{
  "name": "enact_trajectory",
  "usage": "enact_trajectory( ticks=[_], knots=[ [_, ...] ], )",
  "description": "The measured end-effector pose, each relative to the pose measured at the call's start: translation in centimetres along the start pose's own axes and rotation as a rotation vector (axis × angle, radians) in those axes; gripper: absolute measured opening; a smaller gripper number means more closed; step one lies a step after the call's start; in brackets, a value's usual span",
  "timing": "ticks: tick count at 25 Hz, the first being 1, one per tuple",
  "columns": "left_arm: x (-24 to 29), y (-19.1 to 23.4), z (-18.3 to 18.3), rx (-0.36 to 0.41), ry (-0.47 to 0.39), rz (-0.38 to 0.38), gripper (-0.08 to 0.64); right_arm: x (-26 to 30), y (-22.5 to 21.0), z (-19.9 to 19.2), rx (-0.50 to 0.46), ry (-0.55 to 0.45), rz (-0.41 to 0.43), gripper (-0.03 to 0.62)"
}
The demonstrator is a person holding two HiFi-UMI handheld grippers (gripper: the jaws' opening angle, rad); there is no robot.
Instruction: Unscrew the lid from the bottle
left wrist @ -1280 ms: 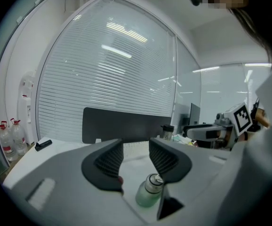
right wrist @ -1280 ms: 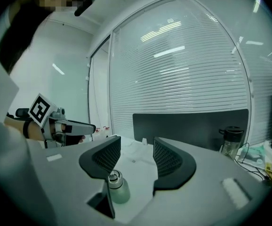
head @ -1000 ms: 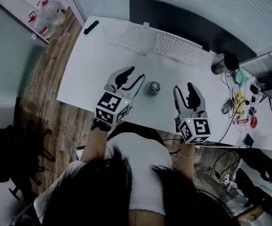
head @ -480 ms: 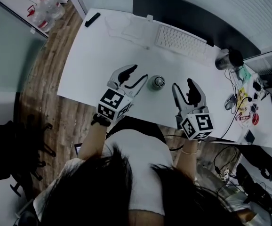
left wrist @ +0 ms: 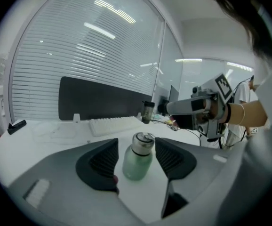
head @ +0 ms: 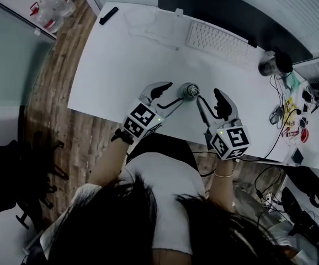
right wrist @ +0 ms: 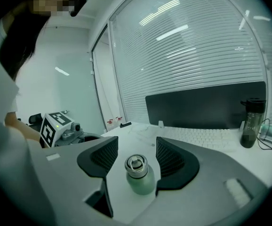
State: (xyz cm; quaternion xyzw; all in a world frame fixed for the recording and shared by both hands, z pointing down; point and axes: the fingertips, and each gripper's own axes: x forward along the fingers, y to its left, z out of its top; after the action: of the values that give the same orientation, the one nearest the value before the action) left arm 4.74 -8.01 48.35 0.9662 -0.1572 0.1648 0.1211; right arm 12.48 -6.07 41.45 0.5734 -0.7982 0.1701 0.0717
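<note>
A small green bottle [head: 190, 90] with a silver lid [left wrist: 143, 142] stands upright on the white table [head: 121, 65], near its front edge. My left gripper [head: 173, 94] comes at it from the left. Its jaws are opening, and in the left gripper view the bottle [left wrist: 137, 160] stands in the gap with neither pad touching it. My right gripper [head: 208, 98] is just right of the bottle and is open. In the right gripper view the bottle [right wrist: 138, 177] and its ringed lid [right wrist: 136, 164] sit low between the pads [right wrist: 172, 160], with a gap on each side.
At the back of the table a white keyboard [head: 220, 42] lies before a black panel [head: 214, 4]. A dark tumbler [head: 271, 65] stands at the back right above cables and small items [head: 292, 120]. A black marker [head: 108, 15] lies at the far left corner.
Both grippers have moved forward and inward, from a hand's width away to right beside the bottle. The left jaws stand wider than before.
</note>
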Motion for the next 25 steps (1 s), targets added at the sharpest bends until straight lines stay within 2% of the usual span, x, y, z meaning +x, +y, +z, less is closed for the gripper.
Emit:
enact_trajectory(
  ticks=[5,16,25],
  knots=[
    [1.8,-1.2,-2.1,0.019,0.045,-0.079,0.294,0.5,-0.1,-0.8,0.022,0.015,-0.003,0.227],
    [5.0,-1.4,-5.1,0.072,0.113,-0.141,0.377,1.6,-0.2,-2.5,0.027,0.079,0.03,0.247],
    [7.0,-1.4,-6.1,0.103,0.141,-0.175,0.391,2.3,-0.6,-3.9,0.026,0.13,0.056,0.252]
  ],
)
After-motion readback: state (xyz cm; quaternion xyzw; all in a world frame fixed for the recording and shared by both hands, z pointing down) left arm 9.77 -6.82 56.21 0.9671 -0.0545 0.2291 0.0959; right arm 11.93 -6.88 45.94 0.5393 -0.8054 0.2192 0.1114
